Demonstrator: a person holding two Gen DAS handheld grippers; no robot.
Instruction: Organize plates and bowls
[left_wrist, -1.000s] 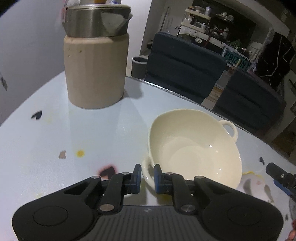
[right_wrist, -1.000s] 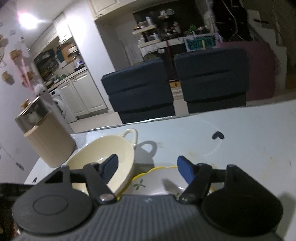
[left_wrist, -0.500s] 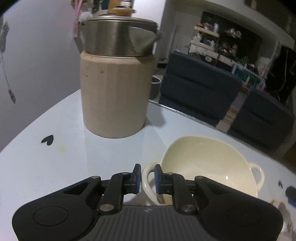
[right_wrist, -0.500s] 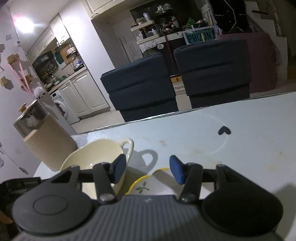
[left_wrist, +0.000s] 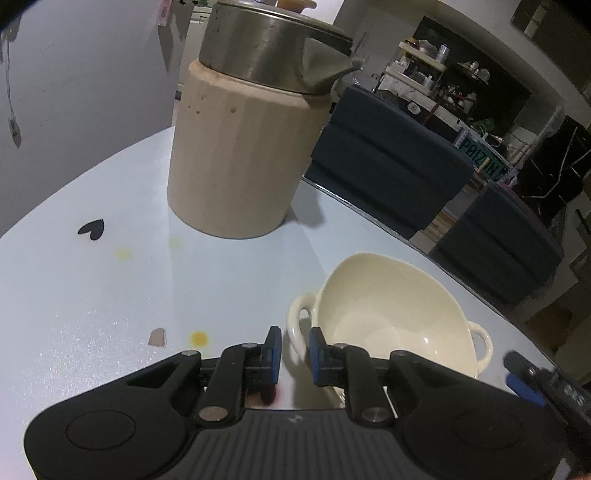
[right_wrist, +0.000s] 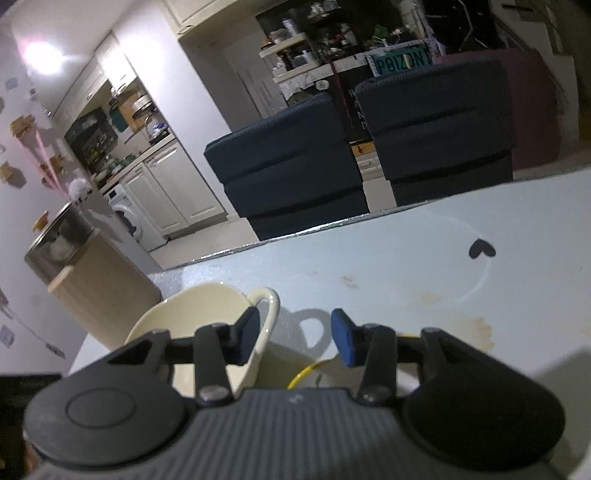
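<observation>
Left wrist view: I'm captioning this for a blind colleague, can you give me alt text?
The left gripper grips the near handle of a cream bowl on a pale blue table. Behind stands a beige canister with a steel lid; the right gripper enters at the right edge.

left hand-held gripper (left_wrist: 294, 354) | black body, ribbed grip, blue pads, silver pivot screws
</observation>
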